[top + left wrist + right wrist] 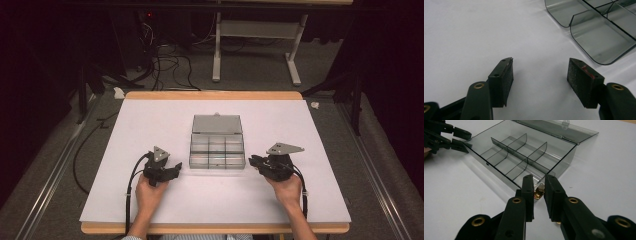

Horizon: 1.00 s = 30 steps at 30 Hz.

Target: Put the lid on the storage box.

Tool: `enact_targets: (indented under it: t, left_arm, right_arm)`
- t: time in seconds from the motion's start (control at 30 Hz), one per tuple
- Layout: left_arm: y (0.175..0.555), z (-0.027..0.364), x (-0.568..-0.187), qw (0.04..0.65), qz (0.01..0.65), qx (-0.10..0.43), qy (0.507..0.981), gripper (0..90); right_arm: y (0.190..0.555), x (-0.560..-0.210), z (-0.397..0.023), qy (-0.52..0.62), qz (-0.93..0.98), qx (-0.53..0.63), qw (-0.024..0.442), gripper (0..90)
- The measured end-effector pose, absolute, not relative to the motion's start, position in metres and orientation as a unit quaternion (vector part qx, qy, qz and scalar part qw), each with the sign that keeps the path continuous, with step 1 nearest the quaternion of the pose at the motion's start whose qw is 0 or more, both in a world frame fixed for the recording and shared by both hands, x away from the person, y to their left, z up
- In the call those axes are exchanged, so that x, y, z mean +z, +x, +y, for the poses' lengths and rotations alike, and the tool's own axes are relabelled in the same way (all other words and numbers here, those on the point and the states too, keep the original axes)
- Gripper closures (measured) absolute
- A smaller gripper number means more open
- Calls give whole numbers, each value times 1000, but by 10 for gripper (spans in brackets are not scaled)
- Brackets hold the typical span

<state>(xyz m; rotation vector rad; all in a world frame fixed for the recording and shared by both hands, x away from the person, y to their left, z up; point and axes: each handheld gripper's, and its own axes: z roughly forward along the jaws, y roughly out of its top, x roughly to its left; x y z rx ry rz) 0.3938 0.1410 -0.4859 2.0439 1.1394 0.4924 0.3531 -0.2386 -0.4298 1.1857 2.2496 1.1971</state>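
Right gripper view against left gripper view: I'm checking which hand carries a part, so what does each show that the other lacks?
Right gripper view: the right hand-held gripper, jaws closed on a small brass-coloured part, and the box's open lid. Left gripper view: the left hand-held gripper, jaws apart with bare table between. Both: the smoky clear compartment box on the white table.

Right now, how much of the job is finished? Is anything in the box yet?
Done: the clear box sits open on the table, lid folded back. Its compartments look empty. In hand: the right gripper pinches a small brass piece just beside the box's near corner. The left gripper waits open next to the box. Left: probably putting the piece into a compartment.
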Motion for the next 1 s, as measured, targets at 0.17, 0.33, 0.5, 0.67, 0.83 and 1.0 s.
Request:
enact_targets:
  t: [0.17, 0.33, 0.5, 0.67, 0.83, 1.0]
  left_arm:
    - [394, 141, -486, 367, 443, 191, 795, 378]
    - [394, 141, -486, 367, 443, 192, 795, 378]
    - [394, 141, -486, 367, 443, 191, 795, 378]
    - [394, 141, -486, 366, 443, 191, 795, 378]
    - [394, 141, -486, 367, 443, 191, 795, 378]
    - [394, 141, -486, 367, 443, 191, 795, 377]
  right_arm:
    - [359, -428, -231, 411, 793, 420, 161, 792]
    - [364, -429, -225, 408, 796, 420, 157, 792]
    - [369, -430, -220, 407, 798, 417, 153, 792]
    - [375, -433, -215, 406, 801, 415, 150, 792]
    - [380, -436, -209, 406, 805, 407, 148, 791]
    - [383, -439, -204, 408, 808, 400, 145, 791]
